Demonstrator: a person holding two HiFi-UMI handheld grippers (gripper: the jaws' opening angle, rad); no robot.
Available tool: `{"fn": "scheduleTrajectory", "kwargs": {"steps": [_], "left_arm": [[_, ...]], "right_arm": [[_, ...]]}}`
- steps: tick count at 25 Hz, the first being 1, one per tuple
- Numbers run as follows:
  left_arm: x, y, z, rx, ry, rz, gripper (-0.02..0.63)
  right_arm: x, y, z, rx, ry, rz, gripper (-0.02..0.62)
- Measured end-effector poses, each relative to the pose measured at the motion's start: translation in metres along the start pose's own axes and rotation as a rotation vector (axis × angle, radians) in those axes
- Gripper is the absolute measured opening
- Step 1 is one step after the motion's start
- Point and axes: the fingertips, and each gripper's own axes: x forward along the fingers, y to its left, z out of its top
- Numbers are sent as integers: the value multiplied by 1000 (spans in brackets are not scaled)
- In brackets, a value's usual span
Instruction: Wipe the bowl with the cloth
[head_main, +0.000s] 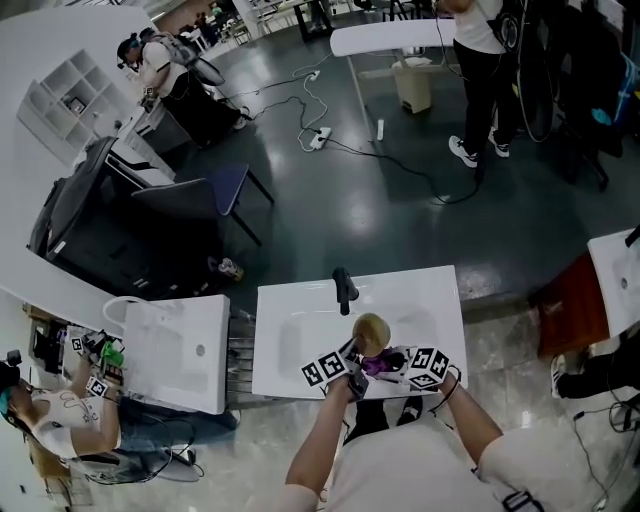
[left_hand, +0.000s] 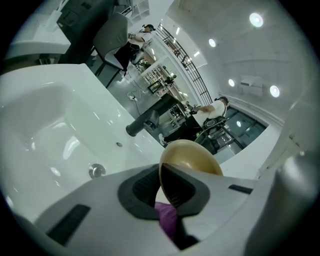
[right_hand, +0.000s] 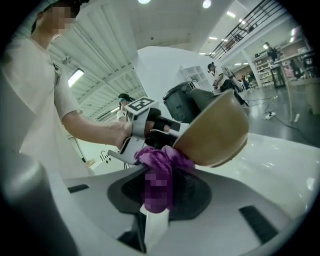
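A tan bowl (head_main: 372, 331) hangs tilted over the white sink (head_main: 300, 345). My left gripper (head_main: 356, 360) is shut on its rim; in the left gripper view the bowl's edge (left_hand: 186, 159) runs between the dark pads. A purple cloth (head_main: 378, 366) is bunched below the bowl. My right gripper (head_main: 391, 362) is shut on it. In the right gripper view the cloth (right_hand: 159, 170) sticks out of the jaws and presses against the bowl's (right_hand: 217, 132) underside. The left gripper (right_hand: 150, 129) shows just behind it, in a person's hand. A bit of cloth (left_hand: 167, 220) shows low in the left gripper view.
A black faucet (head_main: 343, 289) stands at the sink's back edge, just beyond the bowl. The drain (left_hand: 96, 171) lies in the basin at left. A second white basin (head_main: 180, 350) adjoins on the left. Other people, chairs and floor cables are farther off.
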Motion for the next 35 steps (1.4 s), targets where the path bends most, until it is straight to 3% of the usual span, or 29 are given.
{"fn": "scheduleTrajectory", "kwargs": {"steps": [5,10,16,21,24,35], "left_arm": [[0,20,-4,97,44,70,14],[16,20,-22,162,122,81,14],[39,26,-44,141,208,74,14],[63,33,-52,205,280,94,14],[66,49,-62,214,336,148,14],[100,87,-87,298,498,277,14]], "right_arm": [[-26,-11,6,0,-27,-66,83],[-60,-31,4,16,-37,-172,83],[-100,-49,-7,100,-90,-383,83],[-152,-52,-15,164,-167,-547,83],[-163,-38,-19,241,-213,-574,83],[-128,-23,-34,281,-93,-601,83]]}}
